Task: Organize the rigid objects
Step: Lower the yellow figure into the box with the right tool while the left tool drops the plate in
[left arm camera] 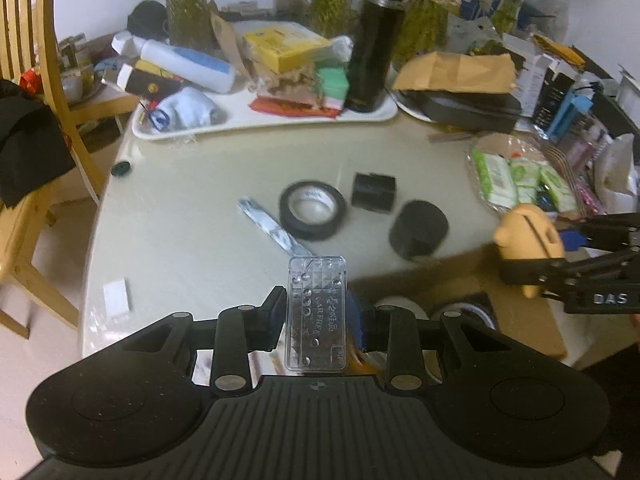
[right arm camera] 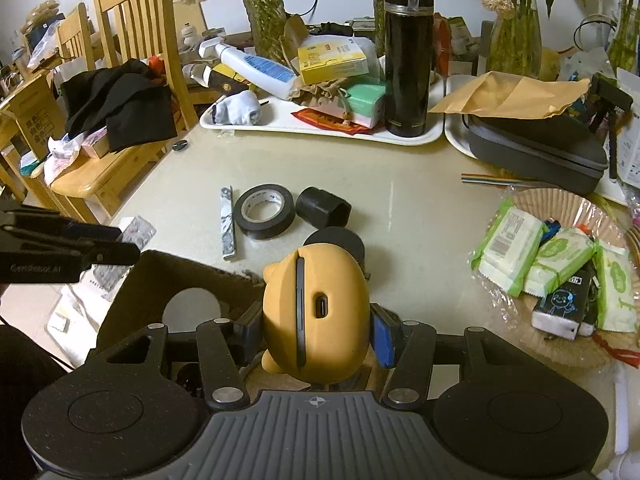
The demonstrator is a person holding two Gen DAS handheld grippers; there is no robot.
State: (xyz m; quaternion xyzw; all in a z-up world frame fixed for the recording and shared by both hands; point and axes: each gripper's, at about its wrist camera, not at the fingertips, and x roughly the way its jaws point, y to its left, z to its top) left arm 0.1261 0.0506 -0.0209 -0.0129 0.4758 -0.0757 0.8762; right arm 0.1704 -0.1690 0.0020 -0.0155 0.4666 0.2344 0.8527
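Observation:
My left gripper is shut on a clear plastic case, held upright above the table edge. In the right wrist view that gripper enters from the left with the clear case at its tips. My right gripper is shut on an orange rounded case with a dark seam and a port. It hangs over an open cardboard box. On the table lie a black tape roll, a black open-ended tube, a black round cap and a silver strip.
White trays at the back hold a tall black flask, bottles and boxes. A grey zip case sits at the back right and a wicker plate of wipe packs at the right. Wooden chairs stand at the left.

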